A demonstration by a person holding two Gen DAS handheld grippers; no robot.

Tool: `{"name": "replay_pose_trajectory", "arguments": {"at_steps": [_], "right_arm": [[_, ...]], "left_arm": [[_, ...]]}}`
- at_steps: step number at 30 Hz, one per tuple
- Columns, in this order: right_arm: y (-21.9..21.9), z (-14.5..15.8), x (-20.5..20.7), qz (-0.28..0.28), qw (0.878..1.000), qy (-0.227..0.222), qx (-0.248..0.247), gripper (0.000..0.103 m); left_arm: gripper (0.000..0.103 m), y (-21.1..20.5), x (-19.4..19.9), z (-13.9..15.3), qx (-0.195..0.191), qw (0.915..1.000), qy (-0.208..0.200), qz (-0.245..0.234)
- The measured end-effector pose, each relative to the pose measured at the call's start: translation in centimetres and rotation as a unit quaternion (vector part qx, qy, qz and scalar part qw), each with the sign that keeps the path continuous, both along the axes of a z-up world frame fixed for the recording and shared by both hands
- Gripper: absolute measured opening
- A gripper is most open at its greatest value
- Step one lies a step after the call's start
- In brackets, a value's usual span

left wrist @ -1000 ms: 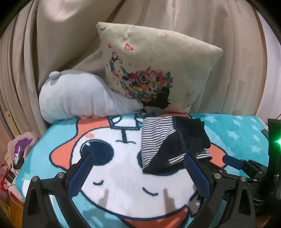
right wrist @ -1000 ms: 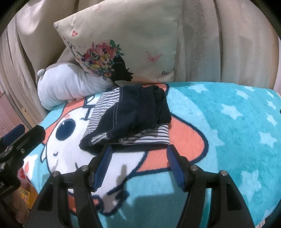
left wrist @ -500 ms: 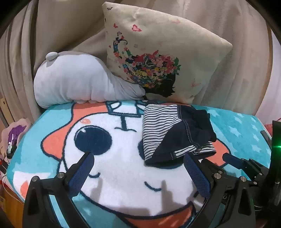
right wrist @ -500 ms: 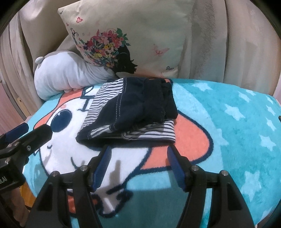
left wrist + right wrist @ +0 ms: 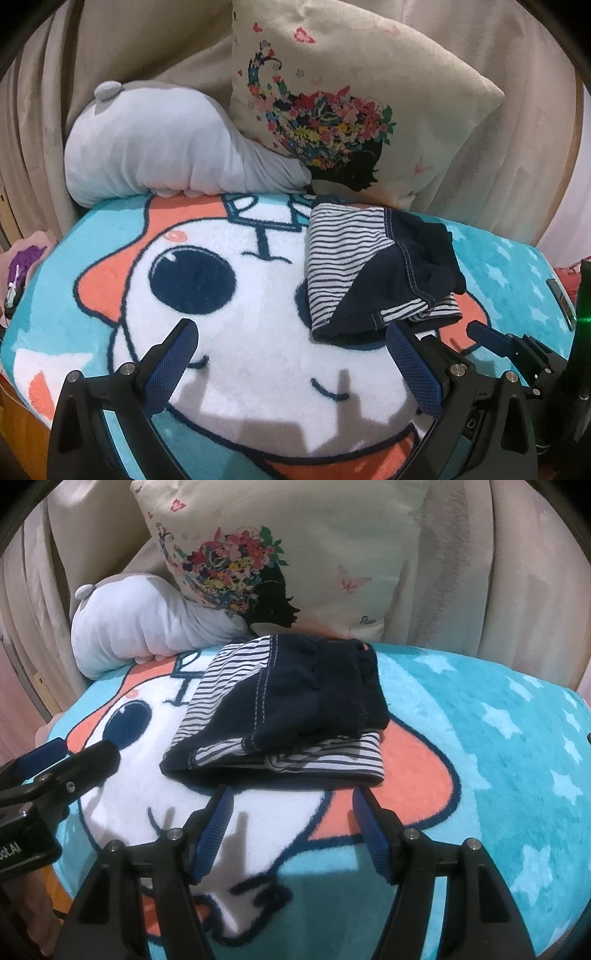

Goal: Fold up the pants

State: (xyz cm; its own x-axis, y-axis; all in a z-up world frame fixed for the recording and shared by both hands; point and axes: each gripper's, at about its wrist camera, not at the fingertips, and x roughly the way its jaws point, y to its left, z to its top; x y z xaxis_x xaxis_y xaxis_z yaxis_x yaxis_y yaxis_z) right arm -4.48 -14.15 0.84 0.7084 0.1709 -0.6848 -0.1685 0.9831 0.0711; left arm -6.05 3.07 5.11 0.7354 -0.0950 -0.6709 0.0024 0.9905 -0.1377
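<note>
Your view takes in a blanket (image 5: 221,369), teal with stars and a big cartoon face. At twelve o'clock a floral pillow (image 5: 369,110) leans on a beige curtain (image 5: 110,44); a grey plush (image 5: 159,147) lies at ten o'clock. The pants (image 5: 280,709), navy with striped panels, lie bunched on the blanket at centre. Your left gripper (image 5: 291,354) hovers at six o'clock, jaws released, right fingertip just beside the pants' near edge. Your right gripper (image 5: 291,812) also hovers just short of them, jaws released and empty.
</note>
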Motion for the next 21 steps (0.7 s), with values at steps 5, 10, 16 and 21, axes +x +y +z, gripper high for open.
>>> {"name": "replay_pose_trajectory", "arguments": {"at_steps": [5,10,16,21], "right_arm": [[0.6,-0.1,0.1,0.007,1.000,-0.003,-0.009,0.067],[1.0,-0.4,0.3,0.010,1.000,0.002,-0.011,0.068],[1.3,-0.8,0.4,0.014,1.000,0.008,-0.012,0.068],[1.5,-0.9,0.5,0.015,1.000,0.010,-0.013,0.068]], "left_arm": [[0.103,0.2,0.5,-0.5,-0.006,0.9999,0.010,0.001],[0.103,0.4,0.8,-0.9,-0.017,0.9997,0.016,-0.005],[0.103,0.4,0.8,-1.1,-0.015,0.9997,0.017,-0.005],[0.103,0.4,0.9,-1.1,-0.015,0.9997,0.018,-0.005]]}}
